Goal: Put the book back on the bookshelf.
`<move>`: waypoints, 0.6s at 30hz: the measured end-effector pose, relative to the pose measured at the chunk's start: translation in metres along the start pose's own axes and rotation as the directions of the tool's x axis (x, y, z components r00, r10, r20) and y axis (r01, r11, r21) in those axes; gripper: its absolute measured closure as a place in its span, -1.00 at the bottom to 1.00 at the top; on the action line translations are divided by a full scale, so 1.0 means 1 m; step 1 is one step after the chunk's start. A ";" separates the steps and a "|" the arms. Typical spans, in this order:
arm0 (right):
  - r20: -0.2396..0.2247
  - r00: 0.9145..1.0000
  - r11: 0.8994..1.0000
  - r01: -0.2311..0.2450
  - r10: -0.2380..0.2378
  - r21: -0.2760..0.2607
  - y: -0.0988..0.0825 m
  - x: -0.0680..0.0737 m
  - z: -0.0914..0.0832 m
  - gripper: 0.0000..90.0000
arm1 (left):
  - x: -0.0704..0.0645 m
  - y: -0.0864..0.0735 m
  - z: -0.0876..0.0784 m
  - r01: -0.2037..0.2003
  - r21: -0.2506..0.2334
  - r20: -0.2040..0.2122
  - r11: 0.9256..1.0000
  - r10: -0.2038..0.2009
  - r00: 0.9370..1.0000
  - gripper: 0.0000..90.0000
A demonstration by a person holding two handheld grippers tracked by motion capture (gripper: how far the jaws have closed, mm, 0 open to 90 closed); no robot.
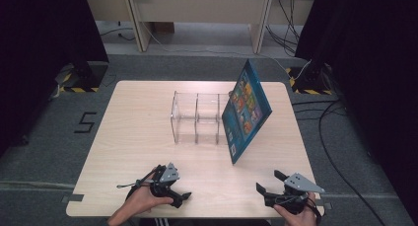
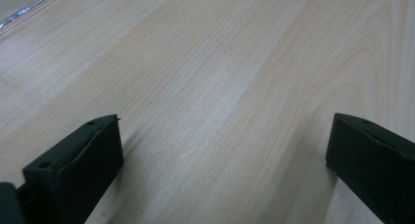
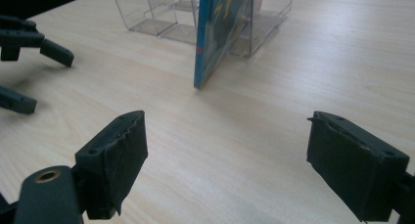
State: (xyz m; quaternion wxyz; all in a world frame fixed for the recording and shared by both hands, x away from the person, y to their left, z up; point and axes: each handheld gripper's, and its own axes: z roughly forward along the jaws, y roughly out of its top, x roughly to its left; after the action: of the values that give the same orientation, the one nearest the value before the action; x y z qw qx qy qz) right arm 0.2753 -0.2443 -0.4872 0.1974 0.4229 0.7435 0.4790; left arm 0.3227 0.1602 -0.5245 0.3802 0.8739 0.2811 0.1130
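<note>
A light wooden tabletop (image 1: pixel 143 137) carries a clear acrylic organizer (image 1: pixel 196 118) with upright dividers that split it into open compartments, standing near the middle. A blue picture book (image 1: pixel 246 109) leans tilted against the organizer's right end, its lower corner resting on the tabletop toward the person's side and its upper corner rising past the far edge of the tabletop. Its cover shows a crowd of colourful cartoon figures; there are small white patches near the bottom that may be labels, but no writing on it can be read. In the right gripper view the book (image 3: pixel 222 28) stands on its edge just in front of the organizer (image 3: pixel 161 13), touching it. The left gripper (image 1: pixel 177 195) lies low at the near edge of the tabletop, held in the person's left hand (image 1: pixel 140 200); its fingers (image 2: pixel 73 170) are spread wide with only bare wood grain between them. The right gripper (image 1: pixel 268 182) sits at the near right, its fingers (image 3: pixel 115 160) likewise released and well apart, grasping nothing, aimed toward the book. Both grippers are well apart from the book and the organizer. On the grey floor left of the tabletop a black mark (image 1: pixel 85 122) reads "5".
</note>
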 end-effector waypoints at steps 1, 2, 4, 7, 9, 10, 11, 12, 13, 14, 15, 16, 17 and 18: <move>-0.003 1.000 1.000 -0.004 0.004 0.009 -0.001 0.001 0.000 -0.65 | 0.000 0.000 0.000 0.000 0.000 0.000 1.000 0.000 1.000 -1.00; -0.009 1.000 1.000 -0.008 0.008 0.012 -0.001 0.000 -0.001 -0.65 | 0.000 0.000 0.000 0.000 0.000 0.000 1.000 0.000 1.000 -1.00; -0.009 1.000 0.999 -0.025 0.025 0.023 -0.003 0.000 -0.002 -0.64 | 0.000 0.000 0.000 0.000 0.000 0.000 1.000 0.000 1.000 -1.00; 0.012 1.000 0.997 -0.022 0.022 0.073 -0.007 -0.002 -0.002 -0.64 | 0.000 0.000 0.000 0.000 0.000 0.000 1.000 0.000 1.000 -1.00; 0.020 0.999 0.994 -0.027 0.025 0.105 -0.009 -0.003 -0.002 -0.64 | 0.000 0.000 0.000 0.000 0.000 0.000 1.000 0.000 1.000 -1.00; 0.026 0.999 0.993 -0.022 0.019 0.119 -0.010 -0.003 -0.002 -0.64 | 0.000 0.000 0.000 0.000 0.001 0.000 1.000 0.000 1.000 -1.00; 0.032 0.999 0.991 -0.017 0.013 0.133 -0.011 -0.004 -0.002 -0.64 | 0.000 0.000 0.000 -0.001 0.001 0.000 1.000 0.001 1.000 -1.00; 0.032 0.999 0.989 -0.017 0.013 0.147 -0.012 -0.004 -0.002 -0.64 | 0.000 0.000 0.000 -0.001 0.001 0.000 1.000 0.001 1.000 -1.00; 0.031 0.999 0.986 -0.022 0.017 0.165 -0.013 -0.005 -0.002 -0.64 | 0.000 0.000 0.000 -0.001 0.001 0.000 1.000 0.001 1.000 -1.00; 0.034 0.999 0.983 -0.019 0.014 0.180 -0.015 -0.005 -0.002 -0.64 | 0.000 0.000 0.000 -0.001 0.001 0.000 1.000 0.001 1.000 -1.00; 0.039 0.999 0.980 -0.019 0.012 0.196 -0.016 -0.005 -0.002 -0.64 | 0.000 0.000 0.000 -0.001 0.001 0.000 1.000 0.001 1.000 -1.00; 0.042 0.999 0.978 -0.012 0.003 0.207 -0.016 -0.006 -0.002 -0.64 | 0.000 0.000 0.000 -0.001 0.001 0.000 1.000 0.001 1.000 -1.00; 0.040 0.999 0.976 -0.012 0.003 0.217 -0.017 -0.006 -0.002 -0.63 | 0.000 0.000 0.000 -0.001 0.001 0.001 1.000 0.001 1.000 -1.00; 0.041 0.999 0.975 -0.008 -0.001 0.222 -0.017 -0.006 -0.002 -0.63 | 0.000 0.000 0.000 0.000 0.001 0.000 1.000 0.000 1.000 -1.00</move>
State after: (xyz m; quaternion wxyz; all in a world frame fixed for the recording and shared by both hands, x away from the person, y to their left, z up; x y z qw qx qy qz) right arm 0.2699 -0.2532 -0.5024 0.1631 0.4534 0.7874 0.3844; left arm 0.3226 0.1602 -0.5244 0.3798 0.8742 0.2809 0.1127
